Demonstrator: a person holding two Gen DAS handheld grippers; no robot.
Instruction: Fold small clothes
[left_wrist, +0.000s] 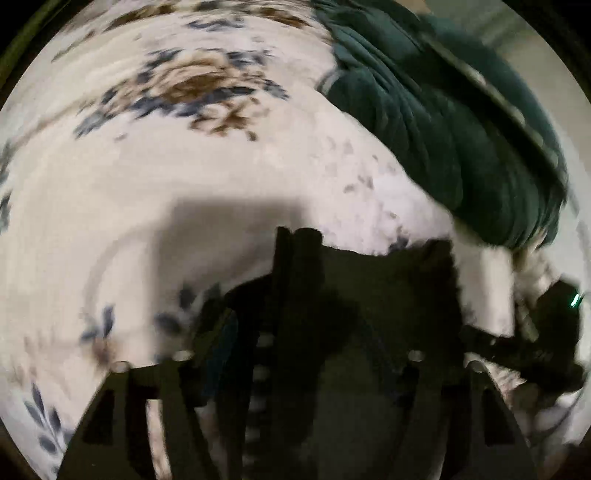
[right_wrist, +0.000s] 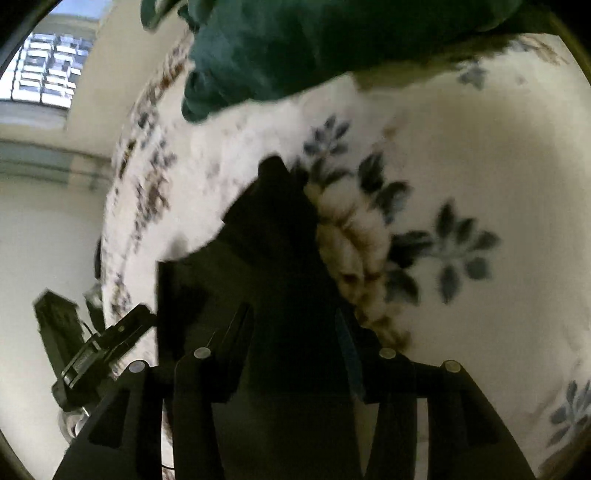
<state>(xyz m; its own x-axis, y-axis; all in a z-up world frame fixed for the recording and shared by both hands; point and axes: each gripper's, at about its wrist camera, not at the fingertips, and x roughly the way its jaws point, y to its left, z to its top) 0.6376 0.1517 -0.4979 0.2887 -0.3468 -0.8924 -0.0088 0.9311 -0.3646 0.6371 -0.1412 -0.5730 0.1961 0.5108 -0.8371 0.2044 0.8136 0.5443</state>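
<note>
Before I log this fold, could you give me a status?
Right gripper open over black garment. Left gripper unclear, blurred. Green heap beyond, not blocking.

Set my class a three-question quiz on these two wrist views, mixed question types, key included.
1. True or false: the crumpled dark green cloth lies on the white floral fleece blanket.
2. What colour is the small flat garment at the right gripper's fingers? A red, B black, C yellow.
3. Fill in: the blanket's flowers are blue and ____.
Key: 1 true; 2 B; 3 brown.
</note>
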